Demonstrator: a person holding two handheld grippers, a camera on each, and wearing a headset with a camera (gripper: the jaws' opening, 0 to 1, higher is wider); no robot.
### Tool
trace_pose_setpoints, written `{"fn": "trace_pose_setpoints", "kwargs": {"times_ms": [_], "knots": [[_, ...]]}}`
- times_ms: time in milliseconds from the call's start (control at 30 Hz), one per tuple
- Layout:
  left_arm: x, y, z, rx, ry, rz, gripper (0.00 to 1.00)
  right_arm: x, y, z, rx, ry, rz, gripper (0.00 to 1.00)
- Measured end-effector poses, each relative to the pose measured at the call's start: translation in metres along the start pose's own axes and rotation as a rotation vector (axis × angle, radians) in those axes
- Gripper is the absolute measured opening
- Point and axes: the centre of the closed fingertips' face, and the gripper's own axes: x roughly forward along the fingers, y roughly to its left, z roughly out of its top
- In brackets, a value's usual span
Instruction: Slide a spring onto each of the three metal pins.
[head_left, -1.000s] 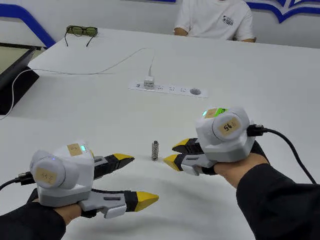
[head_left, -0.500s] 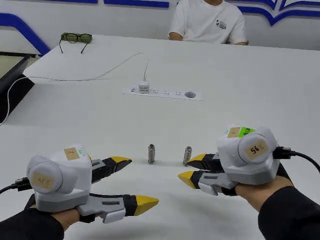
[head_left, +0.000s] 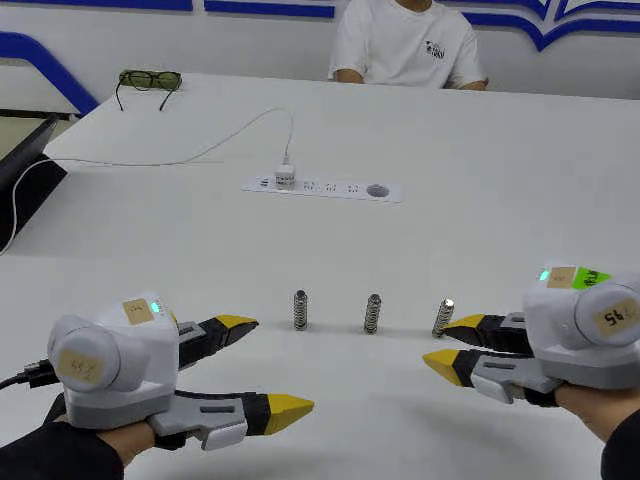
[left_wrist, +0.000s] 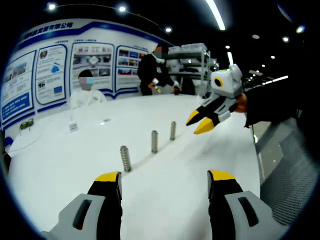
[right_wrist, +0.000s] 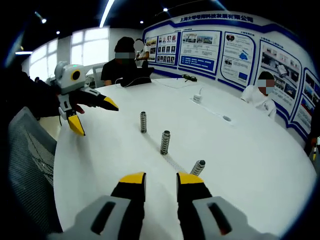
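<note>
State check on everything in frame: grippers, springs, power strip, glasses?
Left spring: upright.
Middle spring: upright.
Right spring: standing, leaning slightly.
Left gripper: open, empty.
Right gripper: open, empty.
Power strip: one white plug in, cable attached.
Glasses: lying flat, arms unfolded.

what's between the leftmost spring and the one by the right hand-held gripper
The middle spring, standing upright on the table, apart from both neighbours; the head view shows it plainly.
</note>
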Motion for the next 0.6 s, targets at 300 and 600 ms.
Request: {"fn": "trace_pose_setpoints", "kwargs": {"times_ms": [300, 600], "knots": [[-0.001, 0.0, -0.002, -0.005, 0.003, 0.003, 0.71, -0.019, -0.023, -0.007, 0.016, -0.03, -0.04, 0.3], [-0.004, 0.003, -0.006, -0.017, 0.007, 0.009, 0.72, -0.033, -0.021, -0.018, 0.046, -0.053, -0.026, 0.43]]}}
